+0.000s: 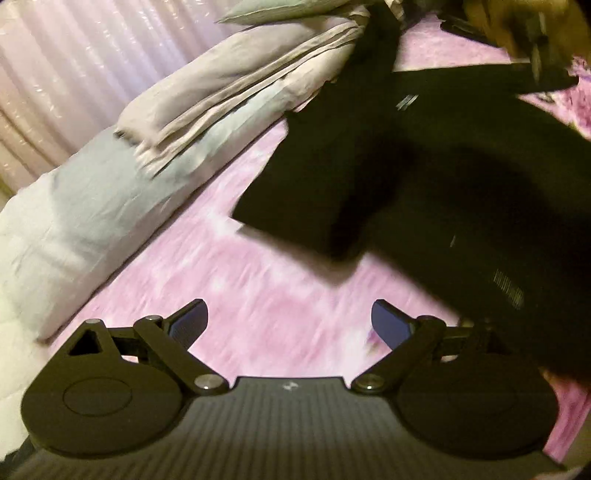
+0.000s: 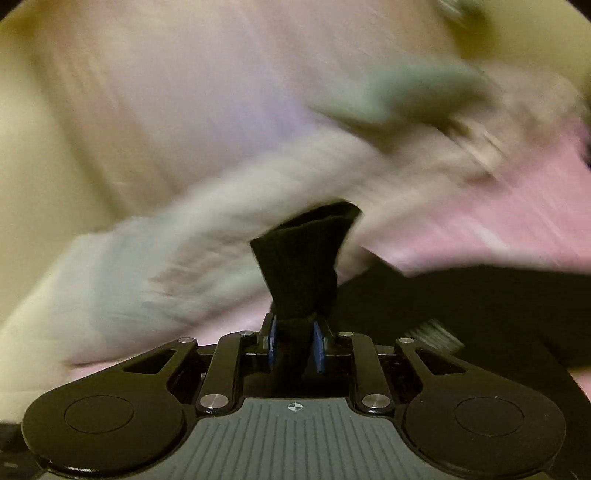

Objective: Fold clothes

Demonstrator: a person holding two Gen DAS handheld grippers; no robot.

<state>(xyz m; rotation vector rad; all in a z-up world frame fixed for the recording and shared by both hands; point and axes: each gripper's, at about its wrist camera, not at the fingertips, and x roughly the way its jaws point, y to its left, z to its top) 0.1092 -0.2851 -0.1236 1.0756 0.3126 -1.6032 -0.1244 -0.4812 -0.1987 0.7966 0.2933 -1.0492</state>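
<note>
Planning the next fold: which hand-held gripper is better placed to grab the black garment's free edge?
Probably left: the left hand-held gripper is open and empty beside the black garment; the right hand-held gripper already pinches it.

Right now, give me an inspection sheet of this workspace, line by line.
Surface: pink mottled bed cover, blurred by motion.
Job's things: black knit garment, partly spread on the cover, one end lifted.
Clutter: pale grey and white folded bedding along the far edge; grey pillow.
Grippers: left gripper open, above the cover; right gripper shut on a bunched end of the garment.
Cables: nothing seen.
Surroundings: pale ribbed curtain.
</note>
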